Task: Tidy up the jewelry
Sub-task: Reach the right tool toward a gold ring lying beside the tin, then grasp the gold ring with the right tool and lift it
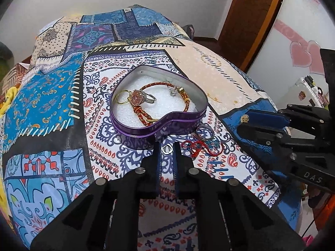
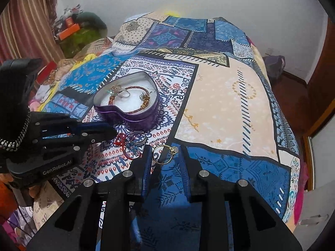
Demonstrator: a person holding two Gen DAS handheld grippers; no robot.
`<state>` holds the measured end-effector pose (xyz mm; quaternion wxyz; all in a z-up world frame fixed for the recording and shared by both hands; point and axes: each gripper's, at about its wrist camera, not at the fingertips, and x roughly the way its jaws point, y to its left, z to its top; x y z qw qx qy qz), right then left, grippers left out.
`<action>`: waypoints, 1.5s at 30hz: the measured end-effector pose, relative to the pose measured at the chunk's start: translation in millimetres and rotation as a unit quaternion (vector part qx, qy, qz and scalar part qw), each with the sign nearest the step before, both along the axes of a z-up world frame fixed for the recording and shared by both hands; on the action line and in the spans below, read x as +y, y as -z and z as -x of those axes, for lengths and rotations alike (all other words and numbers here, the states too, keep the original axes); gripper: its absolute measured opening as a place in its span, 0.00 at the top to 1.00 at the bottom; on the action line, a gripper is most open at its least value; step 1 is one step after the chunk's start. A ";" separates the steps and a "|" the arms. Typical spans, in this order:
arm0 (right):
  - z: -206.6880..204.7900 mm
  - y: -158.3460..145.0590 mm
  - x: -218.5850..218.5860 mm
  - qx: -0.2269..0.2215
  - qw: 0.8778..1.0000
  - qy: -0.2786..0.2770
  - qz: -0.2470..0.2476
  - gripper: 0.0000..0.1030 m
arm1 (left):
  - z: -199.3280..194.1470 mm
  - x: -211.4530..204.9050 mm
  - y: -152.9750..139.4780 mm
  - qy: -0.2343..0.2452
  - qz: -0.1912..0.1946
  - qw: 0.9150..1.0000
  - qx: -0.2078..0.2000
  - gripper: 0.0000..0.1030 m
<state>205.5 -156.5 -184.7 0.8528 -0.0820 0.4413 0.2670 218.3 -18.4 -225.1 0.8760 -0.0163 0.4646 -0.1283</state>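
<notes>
A purple heart-shaped tin point(image 1: 146, 128) point(image 2: 134, 118) sits open on the patchwork cloth, holding a red braided bracelet point(image 1: 146, 87), a gold ring point(image 1: 122, 97), a pink-stone ring point(image 1: 138, 98) and a small silver charm point(image 1: 173, 92). My left gripper point(image 1: 166, 146) is shut on a small silver ring point(image 1: 167, 149) just in front of the tin. My right gripper point(image 2: 165, 152) is shut on a gold ring point(image 2: 162, 154) held between its fingertips; it shows at the right of the left wrist view point(image 1: 245, 121). A red and blue beaded piece point(image 1: 201, 146) point(image 2: 125, 144) and a silver ring point(image 1: 204, 131) point(image 2: 139, 138) lie on the cloth.
The patchwork cloth point(image 1: 52, 96) point(image 2: 226, 104) covers a rounded table that drops away on all sides. A wooden door frame point(image 1: 251, 21) and a white panel with pink hearts point(image 1: 301, 52) stand at the right. Clutter and a striped curtain point(image 2: 27, 21) are at the left.
</notes>
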 end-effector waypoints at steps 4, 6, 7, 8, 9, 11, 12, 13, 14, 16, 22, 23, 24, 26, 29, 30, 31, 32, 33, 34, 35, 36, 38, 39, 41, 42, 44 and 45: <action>-0.6 -3.1 -1.1 -0.002 1.000 0.003 -0.004 0.77 | 5.0 0.9 -2.5 -0.002 0.002 1.000 -0.002 1.00; -1.4 -6.1 -1.7 -0.004 1.000 0.004 -0.006 0.77 | 7.5 2.1 -4.1 -0.003 0.004 1.000 -0.001 1.00; -1.6 -8.4 -1.9 -0.005 1.000 0.005 -0.008 0.77 | 8.9 2.8 -5.5 -0.004 0.004 1.000 -0.003 1.00; -1.9 -10.7 -1.4 -0.007 1.000 0.006 -0.009 0.77 | 10.7 3.9 -7.7 -0.005 0.004 1.000 -0.006 1.00; -2.4 -11.7 -1.1 -0.008 1.000 0.006 -0.010 0.77 | 11.7 4.1 -8.7 -0.005 0.004 1.000 -0.007 1.00; -2.0 -15.7 -0.1 -0.012 1.000 0.007 -0.013 0.77 | 14.1 5.8 -12.2 -0.002 0.008 1.000 -0.009 1.00; -1.6 -17.7 0.6 -0.014 1.000 0.006 -0.014 0.77 | 14.5 5.4 -12.6 0.001 0.009 1.000 -0.007 1.00; -1.3 -18.5 1.3 -0.016 1.000 0.006 -0.015 0.77 | 14.6 4.2 -12.6 0.006 0.006 1.000 -0.002 1.00; -0.5 -19.6 2.2 -0.018 1.000 0.006 -0.014 0.77 | 14.1 2.6 -11.8 0.007 0.000 1.000 0.001 0.97; -0.9 -20.0 3.8 -0.018 1.000 0.005 -0.014 0.77 | 11.6 0.1 -7.4 0.008 -0.008 1.000 0.011 0.91; 0.1 -16.1 4.0 -0.016 1.000 0.003 -0.012 0.77 | 1.3 -1.6 -1.0 0.006 -0.004 1.000 0.018 0.87; 0.1 -15.7 3.9 -0.015 1.000 0.003 -0.011 0.77 | -0.3 -2.1 -0.6 0.006 -0.004 1.000 0.017 0.87; -0.3 -14.9 3.7 -0.014 1.000 0.003 -0.010 0.77 | -1.8 -2.4 -0.1 0.006 -0.004 1.000 0.017 0.87; -0.5 -14.7 2.3 -0.014 1.000 0.003 -0.010 0.77 | -4.6 -3.7 0.8 0.006 -0.008 1.000 0.015 0.87; -0.4 -14.7 1.2 -0.015 1.000 0.004 -0.009 0.77 | -6.3 -4.4 1.4 0.003 -0.011 1.000 0.015 0.87; -0.5 -14.6 0.6 -0.015 1.000 0.004 -0.009 0.77 | -6.8 -4.4 1.6 0.003 -0.011 1.000 0.015 0.87; -0.8 -14.3 0.3 -0.014 1.000 0.004 -0.009 0.77 | -8.0 -4.0 1.6 0.002 -0.010 1.000 0.017 0.87; -0.2 -14.5 -0.3 -0.015 1.000 0.004 -0.010 0.77 | -8.8 -3.6 1.7 0.001 -0.009 1.000 0.018 0.87; -0.3 -14.4 -0.5 -0.014 1.000 0.005 -0.010 0.77 | -10.1 -2.9 1.9 -0.001 -0.007 1.000 0.019 0.87; -0.4 -14.3 -0.7 -0.014 1.000 0.005 -0.010 0.77 | -11.4 -2.7 2.2 -0.002 -0.006 1.000 0.019 0.87; 0.3 -14.4 -1.0 -0.014 1.000 0.005 -0.011 0.77 | -12.4 -2.7 2.4 -0.003 -0.006 1.000 0.019 0.87; 0.5 -14.4 -0.9 -0.013 1.000 0.005 -0.011 0.77 | -13.3 -2.9 2.6 -0.003 -0.007 1.000 0.018 0.87; 1.7 -14.6 -0.8 -0.013 1.000 0.005 -0.011 0.77 | -14.6 -2.8 3.1 -0.006 -0.007 1.000 0.017 0.87; 1.9 -14.9 -0.9 -0.014 1.000 0.005 -0.011 0.77 | -14.8 -2.7 3.1 -0.006 -0.008 1.000 0.016 0.87; 2.6 -15.3 -0.7 -0.015 1.000 0.004 -0.012 0.77 | -14.8 -3.2 3.3 -0.008 -0.013 1.000 0.013 0.92; 2.6 -15.7 -1.0 -0.015 1.000 0.004 -0.012 0.77 | -14.5 -3.4 3.0 -0.007 -0.014 1.000 0.011 0.92; 2.5 -15.7 -0.8 -0.016 1.000 0.006 -0.013 0.77 | -12.4 -4.5 2.0 -0.005 -0.019 1.000 0.006 0.93; 1.8 -15.7 -1.1 -0.015 1.000 0.006 -0.014 0.77 | -11.2 -5.5 1.4 -0.004 -0.024 1.000 0.004 0.93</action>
